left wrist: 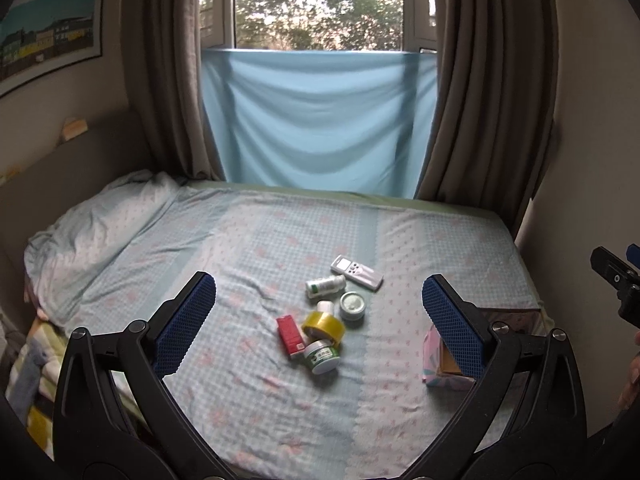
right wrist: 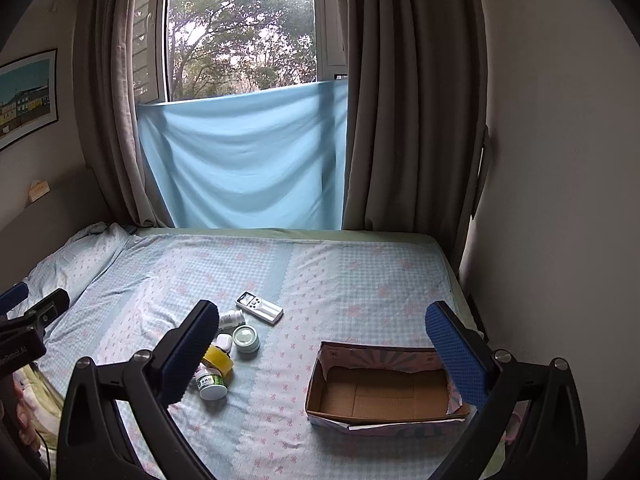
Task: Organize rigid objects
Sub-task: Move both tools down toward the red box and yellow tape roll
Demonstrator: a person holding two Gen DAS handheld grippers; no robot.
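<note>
Bed (left wrist: 280, 420), clustered jars, yellow tape (left wrist: 323, 326), empty box (right wrist: 384, 394), both fingers (left wrist: 188, 322) wide apart, holding nothing

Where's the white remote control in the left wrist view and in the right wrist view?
Left wrist: remote control just right of centre, farthest item of the pile.
Right wrist: remote control left of centre, beyond the pile.
Shared landmark: the round mint-lidded jar sits just nearer than it.
</note>
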